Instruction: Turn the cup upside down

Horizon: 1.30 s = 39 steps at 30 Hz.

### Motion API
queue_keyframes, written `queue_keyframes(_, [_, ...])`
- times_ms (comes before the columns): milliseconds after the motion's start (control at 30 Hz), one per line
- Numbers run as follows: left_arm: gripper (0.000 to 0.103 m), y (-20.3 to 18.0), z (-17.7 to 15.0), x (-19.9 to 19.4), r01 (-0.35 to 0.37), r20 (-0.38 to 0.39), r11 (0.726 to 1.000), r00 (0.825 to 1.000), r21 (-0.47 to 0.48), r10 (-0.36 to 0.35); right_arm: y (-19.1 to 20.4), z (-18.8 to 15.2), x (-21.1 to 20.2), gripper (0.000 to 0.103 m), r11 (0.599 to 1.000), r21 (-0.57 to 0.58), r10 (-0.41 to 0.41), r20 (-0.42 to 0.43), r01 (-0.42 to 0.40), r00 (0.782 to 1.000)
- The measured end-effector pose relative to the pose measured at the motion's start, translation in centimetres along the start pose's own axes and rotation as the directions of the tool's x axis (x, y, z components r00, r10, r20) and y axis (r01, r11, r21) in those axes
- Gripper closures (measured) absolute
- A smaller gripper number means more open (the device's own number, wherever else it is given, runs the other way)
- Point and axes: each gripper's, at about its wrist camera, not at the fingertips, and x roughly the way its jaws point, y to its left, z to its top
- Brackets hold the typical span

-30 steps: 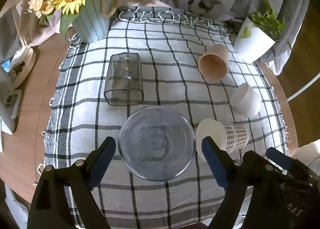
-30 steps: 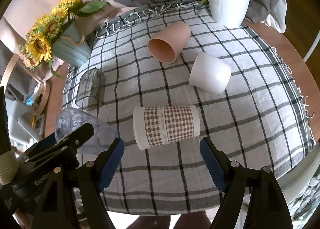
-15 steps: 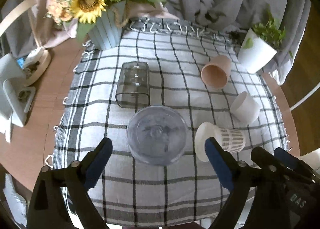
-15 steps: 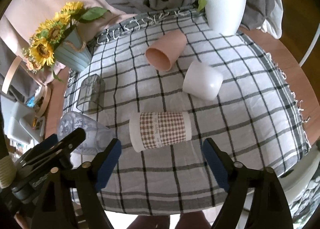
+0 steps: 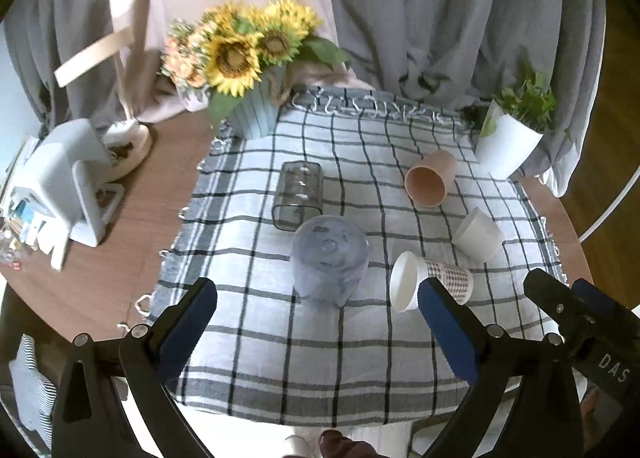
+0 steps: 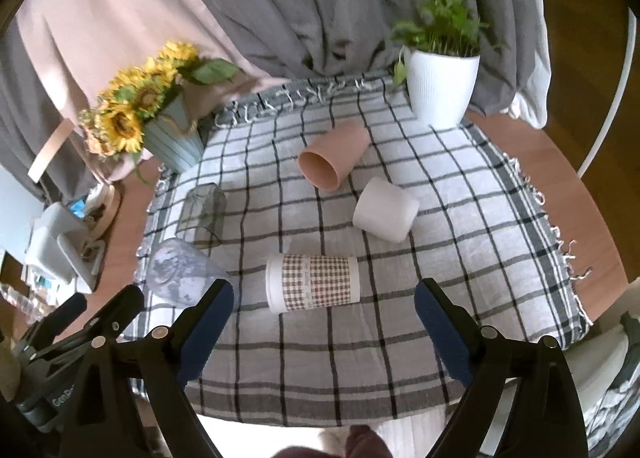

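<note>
1. You have pulled both grippers back and up since a second ago; the cups look smaller now.
2. Your left gripper (image 5: 316, 310) and right gripper (image 6: 322, 310) both gape wide, holding nothing.
3. The clear cup (image 5: 329, 258) stands upside down on the checked cloth (image 5: 280, 358), beside the houndstooth cup (image 6: 313, 283) lying on its side.

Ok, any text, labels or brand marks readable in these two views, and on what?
"DAS" on the right gripper body, seen at the lower right of the left wrist view.
"Gen" then cut off, on the left gripper body, at the lower left of the right wrist view.
Small print on the checked cup band: too small to read.
Nothing else legible.
</note>
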Motion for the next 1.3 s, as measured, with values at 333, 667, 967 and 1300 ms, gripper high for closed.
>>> queue_keyframes(333, [0.001,1.5,-2.6,-5.4,-0.014,0.070,1.000,0.997,0.002,0.014,1.8,-3.0,-6.2,0.009,1.000,-0.016,-0.011,0.126,0.013,0.992])
queue_keyframes(667, [0.000,1.7,-5.1,-10.2,-0.014,0.145,0.999,0.989,0.040,0.008,2.6,-6.5,-10.9,0.009,1.000,-0.018,-0.018,0.206,0.022,0.978])
queue_keyframes(967, [0.000,2.4,-6.9,-12.2,-0.002,0.161,0.999,0.987,0.042,-0.005,2.8,-8.7,-13.0,0.009,1.000,-0.014,-0.022,0.226,0.026,0.974])
queue_keyframes(1300, [0.001,2.8,-8.1,-13.4,-0.010,0.174,0.999,0.985,0.044,0.002,3.2,-10.0,-14.2,0.009,1.000,-0.015,-0.019,0.232,0.023,0.972])
